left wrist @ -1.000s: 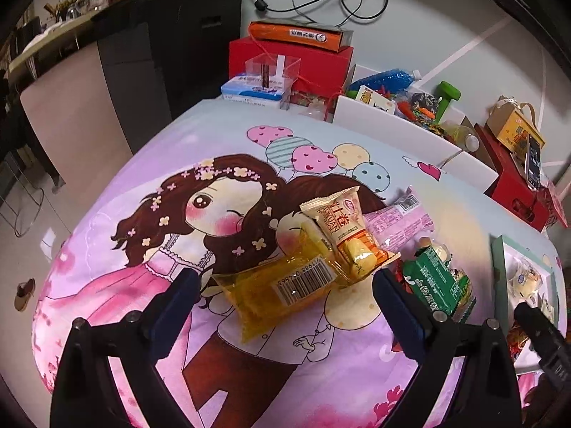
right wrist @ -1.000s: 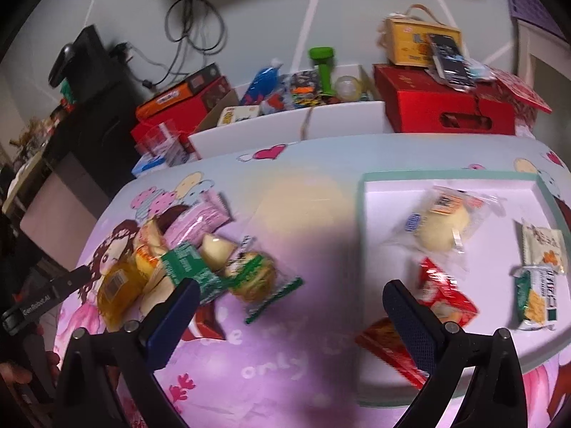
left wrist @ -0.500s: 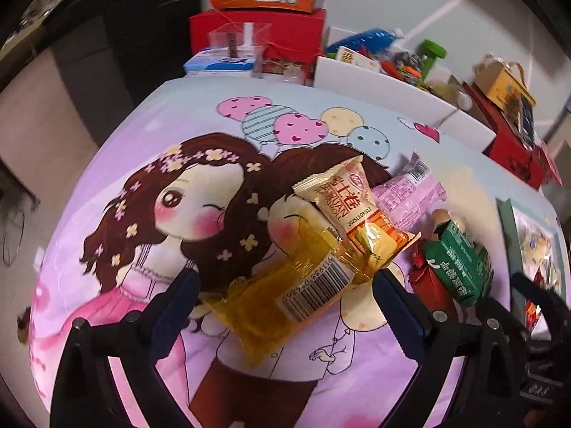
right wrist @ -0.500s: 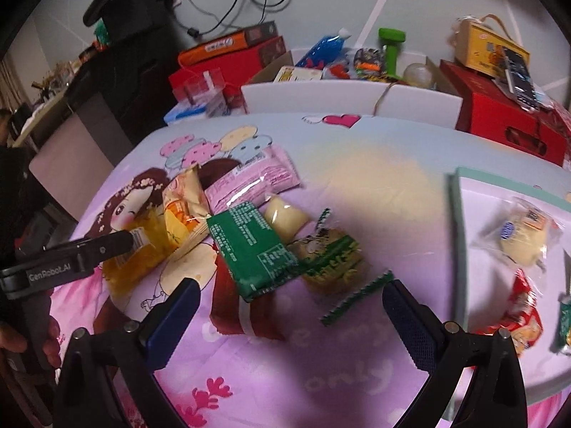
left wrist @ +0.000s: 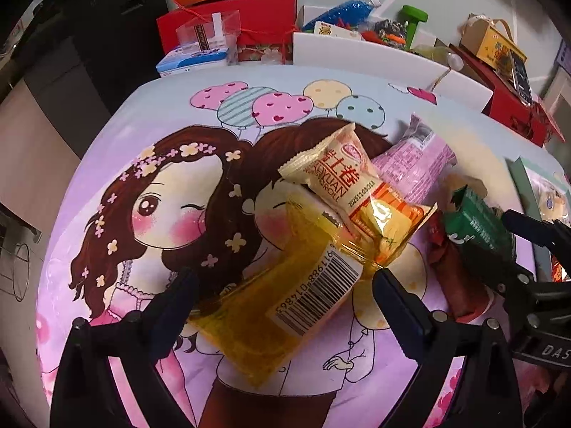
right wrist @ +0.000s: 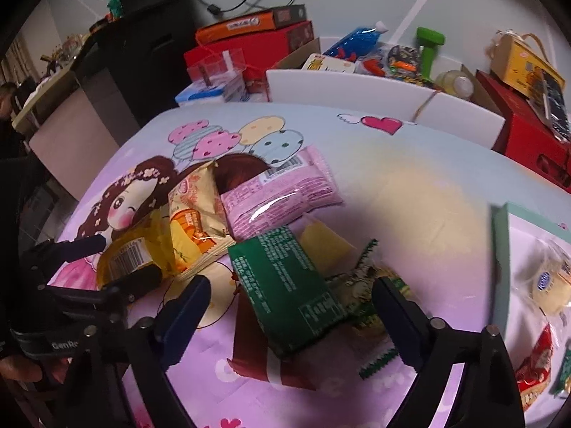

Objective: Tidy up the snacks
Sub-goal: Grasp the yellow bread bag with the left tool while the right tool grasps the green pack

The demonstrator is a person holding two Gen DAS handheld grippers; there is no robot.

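From the left wrist view, the left gripper [left wrist: 282,299] hangs over the pile with its jaws wide apart, and the yellow packet with the barcode [left wrist: 285,285] lies between them, not pinched. Partly on top of this packet rests a cream egg-roll packet [left wrist: 342,185], and behind that a pink packet [left wrist: 417,167]. At the right edge the right gripper [left wrist: 514,246] reaches in beside the green packet [left wrist: 478,221], which lies over a dark red packet [left wrist: 460,281]. That makes five packets I can count here, all unsorted on the cartoon tablecloth [left wrist: 142,185]. Only a corner of the tray [left wrist: 524,182] shows.

From the right wrist view, the right gripper [right wrist: 289,306] is open. Its jaws have just been closing a little, and the green packet [right wrist: 285,281] sits between them without the pads pressing on it. In the pile I count seven: yellow, egg-roll, pink packet [right wrist: 278,196], green, dark red [right wrist: 257,353], a pale yellow piece [right wrist: 321,242] and a green-edged crumpled snack [right wrist: 371,285]. On the tray [right wrist: 499,260] at least three snacks already lie — a pale round bun in clear wrap [right wrist: 549,285], a red packet [right wrist: 535,367], one green packet cut by the frame edge.

I judge the job less than half done — most packets wait on the cloth.
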